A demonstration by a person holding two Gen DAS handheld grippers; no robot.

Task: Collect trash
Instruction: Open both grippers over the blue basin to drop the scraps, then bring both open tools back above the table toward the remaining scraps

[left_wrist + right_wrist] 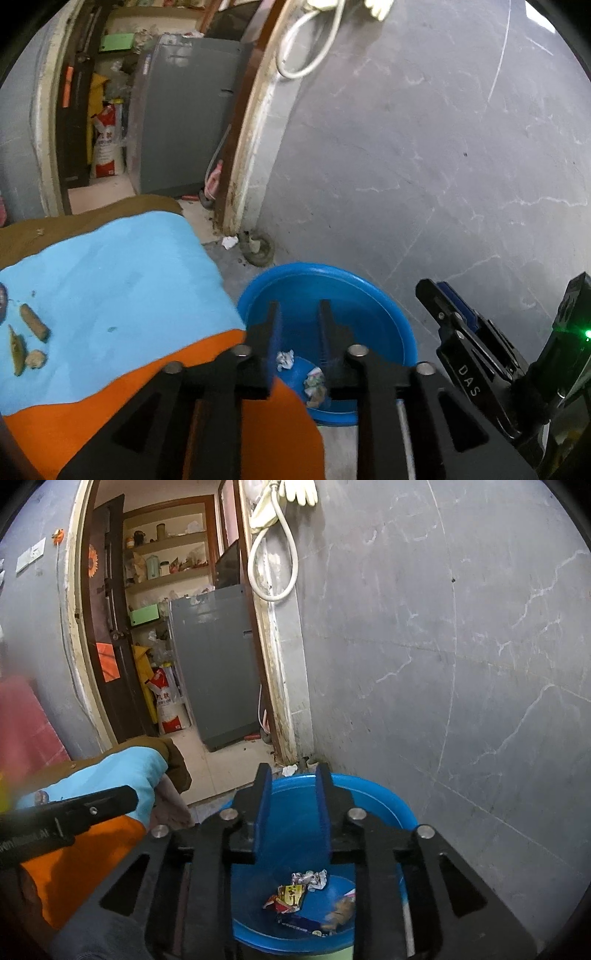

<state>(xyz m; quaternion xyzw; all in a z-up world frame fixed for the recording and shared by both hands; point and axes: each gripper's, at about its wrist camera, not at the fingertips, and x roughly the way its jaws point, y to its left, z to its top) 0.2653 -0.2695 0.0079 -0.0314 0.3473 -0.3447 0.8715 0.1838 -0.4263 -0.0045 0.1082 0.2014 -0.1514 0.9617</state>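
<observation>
A blue basin stands on the floor beside the cloth-covered table. It holds a crumpled white paper and a wrapper. My left gripper hangs over the basin, open, with nothing between its fingers. Brown scraps lie on the light-blue cloth at the far left. In the right wrist view my right gripper is open and empty above the same basin, over a printed wrapper, crumpled foil and a brown lump.
The table's light-blue and orange cloth reaches the basin's left side. A grey marbled wall rises close behind the basin. An open doorway shows a grey appliance. A white scrap lies by a floor drain.
</observation>
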